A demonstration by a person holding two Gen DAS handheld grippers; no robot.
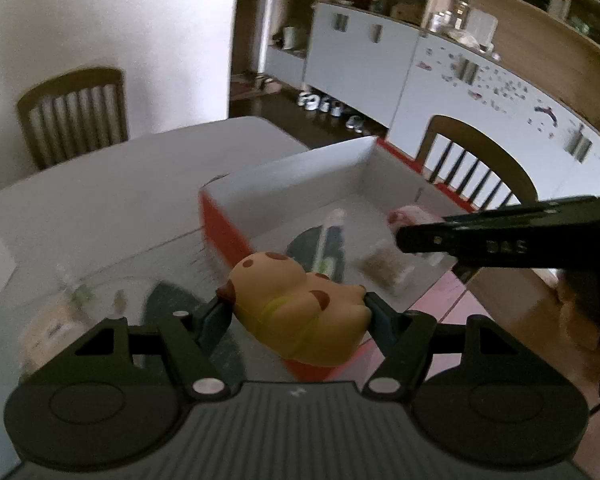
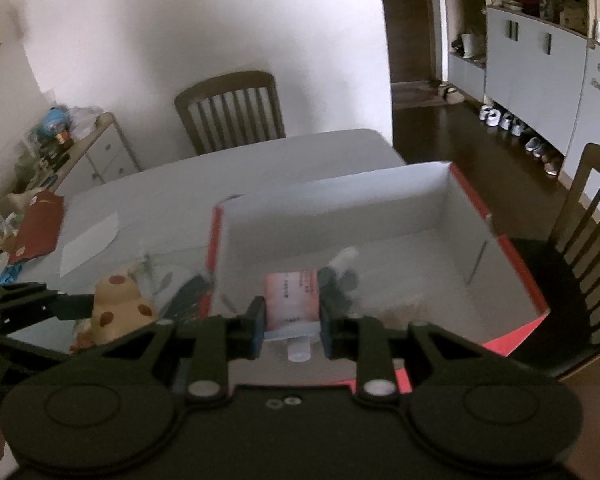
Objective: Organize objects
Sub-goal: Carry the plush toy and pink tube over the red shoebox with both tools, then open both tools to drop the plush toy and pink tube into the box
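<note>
step: both grippers carried items toward the box [image 2: 480,200] on the counter [image 2: 172,184]; judged mid-transfer.
left gripper [image 1: 296,312]: clamped on toy animal [image 1: 296,304], just short of the box's near-left corner.
right gripper [image 2: 292,320]: clamped on pink tube [image 2: 292,300], above box floor.
next: probably lower, release inside; clear the wall.

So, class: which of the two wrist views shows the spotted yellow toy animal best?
The left wrist view. The spotted yellow toy sits large and sharp at centre, clamped between the left hand-held gripper pads. The right wrist view shows it only small at the left edge, partly behind the other gripper.
</note>
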